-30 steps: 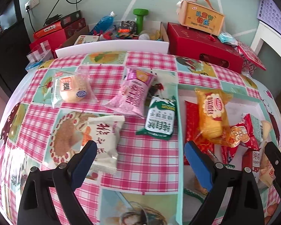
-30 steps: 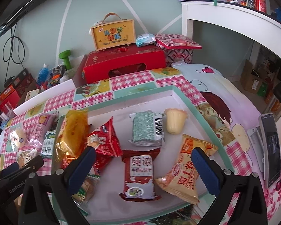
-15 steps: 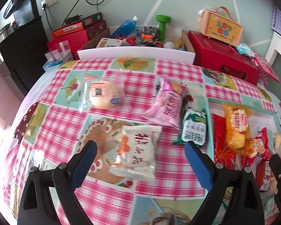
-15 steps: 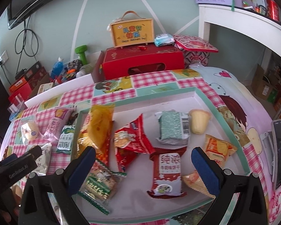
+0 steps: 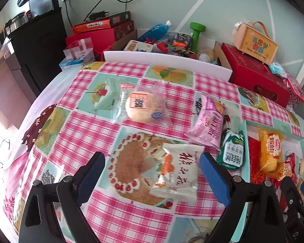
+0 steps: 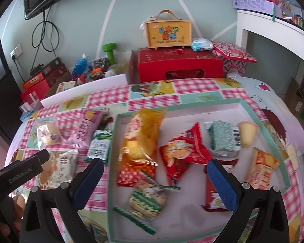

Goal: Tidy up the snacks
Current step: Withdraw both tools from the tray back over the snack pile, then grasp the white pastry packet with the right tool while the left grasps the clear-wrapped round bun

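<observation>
- My left gripper (image 5: 152, 174) is hanging with its jaws wide over the checked tablecloth (image 5: 87, 133), gripping nothing; the white snack packet (image 5: 177, 172) is lying flat between its fingers, nearer the right one.
- That packet is showing red characters and an orange picture, and it is resting on a printed cake.
- My right gripper (image 6: 155, 179) is spread wide too, holding nothing, above the teal-rimmed tray (image 6: 253, 113), where the yellow packet (image 6: 141, 135) is leaning on red ones.
- The gripper fingers are covering the tray's near corners, and the small print is blurring.
</observation>
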